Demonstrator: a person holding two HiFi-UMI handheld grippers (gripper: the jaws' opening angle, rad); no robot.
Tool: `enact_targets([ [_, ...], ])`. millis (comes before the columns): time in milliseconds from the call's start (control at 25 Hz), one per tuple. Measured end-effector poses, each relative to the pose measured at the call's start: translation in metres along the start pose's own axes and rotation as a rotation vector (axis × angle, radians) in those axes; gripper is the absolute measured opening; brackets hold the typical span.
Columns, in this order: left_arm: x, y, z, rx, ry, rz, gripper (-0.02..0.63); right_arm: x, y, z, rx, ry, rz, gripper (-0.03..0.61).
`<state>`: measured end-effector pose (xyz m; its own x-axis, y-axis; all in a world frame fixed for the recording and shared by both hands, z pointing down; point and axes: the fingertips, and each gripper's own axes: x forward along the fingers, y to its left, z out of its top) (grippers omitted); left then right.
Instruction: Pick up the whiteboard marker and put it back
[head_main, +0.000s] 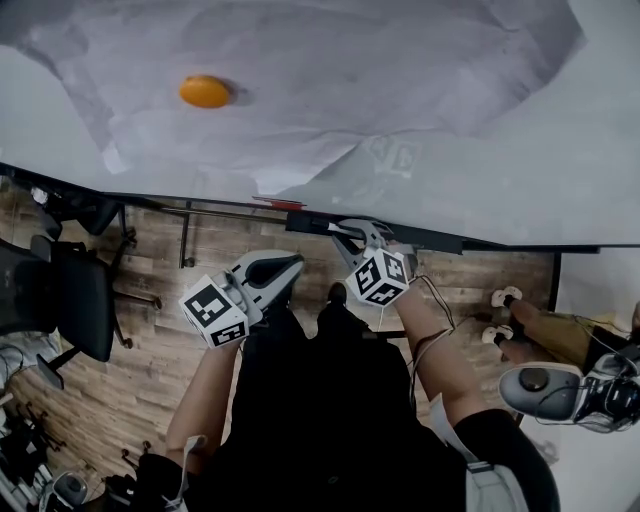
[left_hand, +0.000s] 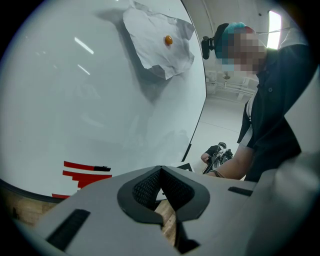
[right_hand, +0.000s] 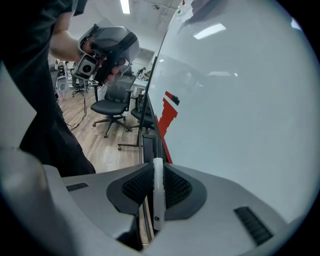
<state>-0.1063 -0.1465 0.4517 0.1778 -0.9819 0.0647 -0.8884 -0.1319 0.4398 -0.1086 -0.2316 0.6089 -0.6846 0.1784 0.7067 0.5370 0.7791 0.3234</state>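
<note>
Right gripper (right_hand: 157, 167) clamps the whiteboard marker (right_hand: 158, 200) lengthwise between its jaws, the whiteboard (right_hand: 240, 110) ledge (right_hand: 148, 142) just ahead of them; left gripper (left_hand: 161, 171) hangs closed on nothing. Loosening short of the ledge would likely drop the marker to the floor.

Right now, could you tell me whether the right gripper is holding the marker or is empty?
Holding it: the fingers of the right gripper are closed on the white whiteboard marker between them.

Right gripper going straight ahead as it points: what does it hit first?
Probably the black tray ledge under the whiteboard; the right gripper, shut on the white marker, points along it.
</note>
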Motion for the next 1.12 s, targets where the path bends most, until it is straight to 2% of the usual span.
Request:
enact_targets([
  [560, -0.0017, -0.0014, -0.0024, -0.012, 0.001, 0.01, 0.011, 0.0087, 0.0077, -0.0085, 0.032, 0.016, 0.026, 0.072],
  [1120, -0.0007, -0.0032, -0.0048, -0.012, 0.009, 0.006, 0.011, 0.0043, 0.001, 0.0, 0.083, -0.034, 0.012, 0.072],
])
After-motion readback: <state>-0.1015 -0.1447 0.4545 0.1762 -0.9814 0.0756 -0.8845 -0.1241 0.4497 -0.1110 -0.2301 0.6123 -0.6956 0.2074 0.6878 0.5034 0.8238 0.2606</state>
